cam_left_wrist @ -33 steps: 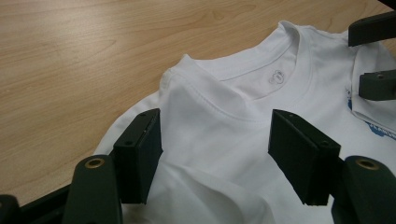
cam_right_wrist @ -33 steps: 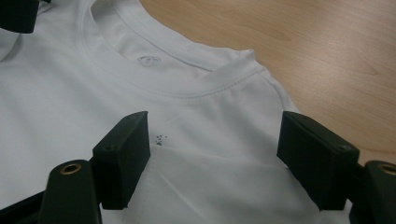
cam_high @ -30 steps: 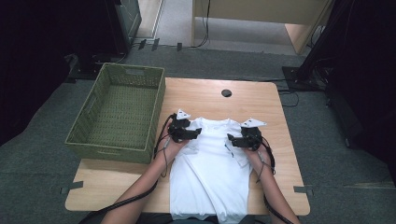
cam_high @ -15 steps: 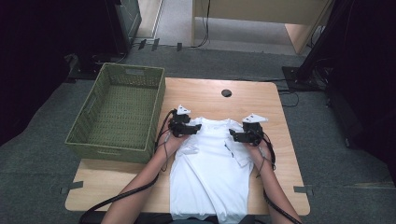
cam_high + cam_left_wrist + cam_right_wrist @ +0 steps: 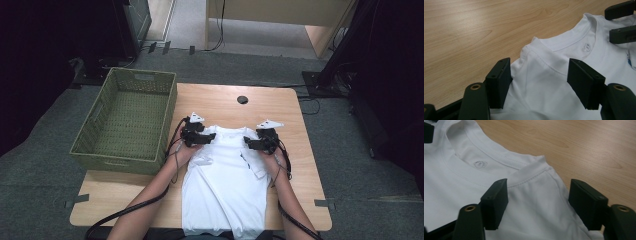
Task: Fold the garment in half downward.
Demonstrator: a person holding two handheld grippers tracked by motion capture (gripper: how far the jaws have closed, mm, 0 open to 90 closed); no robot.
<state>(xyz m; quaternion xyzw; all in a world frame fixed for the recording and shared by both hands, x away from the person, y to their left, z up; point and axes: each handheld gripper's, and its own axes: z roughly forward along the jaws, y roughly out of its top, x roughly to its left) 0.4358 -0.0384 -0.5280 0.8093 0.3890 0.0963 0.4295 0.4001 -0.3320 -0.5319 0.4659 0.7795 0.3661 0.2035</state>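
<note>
Cloth first: a white cotton T-shirt (image 5: 225, 185) lies flat on the pale wooden table (image 5: 220, 102), collar toward the far edge, hem hanging over the near edge between the person's forearms. Since the frames before, the shirt lies much as it did and the hands have barely shifted; the one change is at the right gripper (image 5: 252, 143), whose jaws have just been closing. In the right gripper view they straddle the shirt's shoulder seam (image 5: 534, 176) with a clear gap on both sides, pads not yet pressing the cloth. The left gripper (image 5: 209, 137) sits at the opposite shoulder, and in the left gripper view its jaws stand moderately wide over the fabric, one pad at the sleeve's edge, the other above the chest, neither pinching.

Beyond the collar (image 5: 574, 37) runs a broad strip of bare wood up to a small black round grommet (image 5: 242, 99) near the far edge. To the shirt's right the table has a narrow bare margin. On the left, a green woven rectangular basket (image 5: 125, 150) stands just beside the left hand, its near corner overhanging the table's side.
</note>
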